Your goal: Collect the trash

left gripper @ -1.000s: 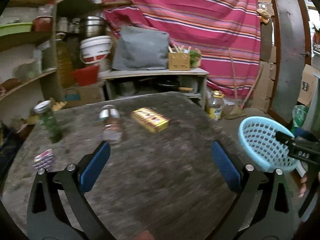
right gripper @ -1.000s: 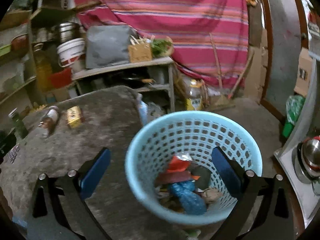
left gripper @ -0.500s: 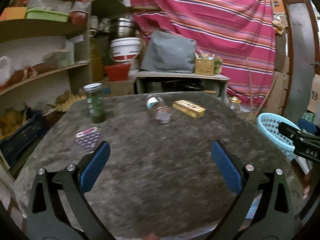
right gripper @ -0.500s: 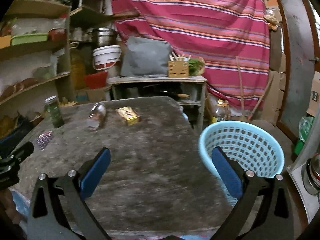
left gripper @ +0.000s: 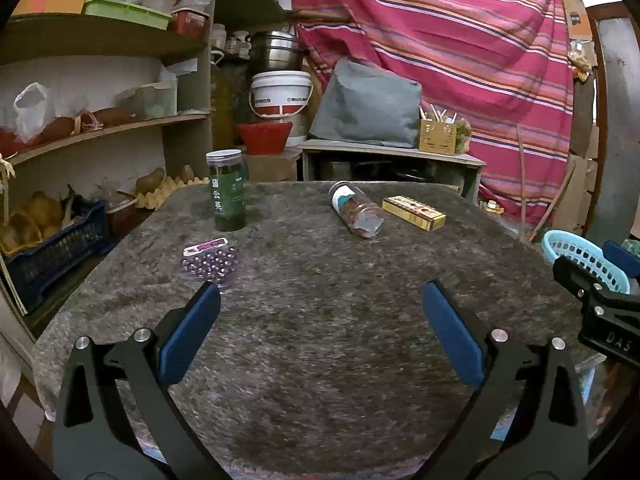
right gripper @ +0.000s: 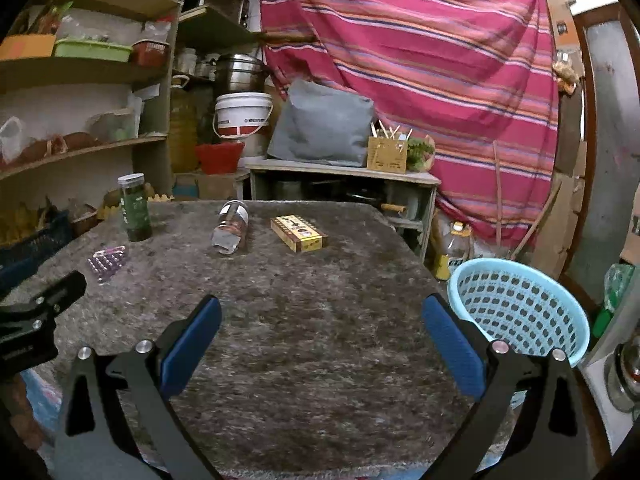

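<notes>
On the grey felt-covered table point(left gripper: 320, 340) lie a purple pill blister pack point(left gripper: 210, 258) point(right gripper: 108, 261), a clear jar on its side point(left gripper: 356, 214) point(right gripper: 232, 226) and a yellow box point(left gripper: 414, 212) point(right gripper: 298, 233). A green jar point(left gripper: 227, 190) point(right gripper: 135, 208) stands upright at the far left. The light blue basket point(right gripper: 520, 308) point(left gripper: 580, 258) stands off the table's right edge. My left gripper point(left gripper: 320, 332) and right gripper point(right gripper: 320, 334) are both open and hold nothing, hovering over the table's near edge, well short of all the items.
Wooden shelves point(left gripper: 100, 80) with clutter line the left wall. A low bench point(right gripper: 344, 172) with a grey cushion and a small wooden box stands behind the table. A striped red cloth point(right gripper: 420, 60) hangs at the back. An oil bottle point(right gripper: 456, 248) sits on the floor.
Both grippers have pulled back and turned left toward the table. The right gripper has swung away from above the basket, which now sits at its right. Both stayed open.
</notes>
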### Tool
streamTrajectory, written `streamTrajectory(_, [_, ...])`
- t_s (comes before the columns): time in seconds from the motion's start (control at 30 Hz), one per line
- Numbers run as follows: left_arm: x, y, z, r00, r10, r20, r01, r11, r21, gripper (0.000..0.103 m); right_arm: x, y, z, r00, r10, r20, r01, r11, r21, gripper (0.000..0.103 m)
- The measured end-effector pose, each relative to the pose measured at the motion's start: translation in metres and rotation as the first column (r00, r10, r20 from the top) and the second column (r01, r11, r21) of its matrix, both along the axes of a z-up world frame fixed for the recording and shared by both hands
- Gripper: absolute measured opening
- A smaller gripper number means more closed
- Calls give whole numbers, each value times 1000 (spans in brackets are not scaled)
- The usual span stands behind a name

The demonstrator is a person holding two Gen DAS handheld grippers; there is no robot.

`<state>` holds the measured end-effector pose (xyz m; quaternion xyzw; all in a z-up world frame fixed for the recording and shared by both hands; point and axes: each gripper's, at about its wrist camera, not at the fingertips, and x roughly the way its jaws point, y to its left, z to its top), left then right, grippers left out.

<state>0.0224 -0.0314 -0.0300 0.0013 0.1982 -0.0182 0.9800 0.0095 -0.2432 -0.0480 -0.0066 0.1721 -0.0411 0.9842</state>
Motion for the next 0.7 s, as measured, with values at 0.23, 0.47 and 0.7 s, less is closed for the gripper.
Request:
streamTrajectory(0.23, [-3, -2, -3, 1000, 7, 20, -8, 1000, 9, 98, 5, 0, -4, 1000, 4, -17, -3, 1000, 22, 99])
streamTrajectory(0.47, [-1, -1, -4, 999, 26, 25, -26, 1000, 7, 98, 8, 3, -5, 1000, 18, -13, -18, 1000, 24, 99])
streamTrajectory(0.7, [-1, -2, -5, 999, 24, 23, -25, 1000, 19, 98, 8, 5, -5, 1000, 23, -5, -23, 999, 25, 99])
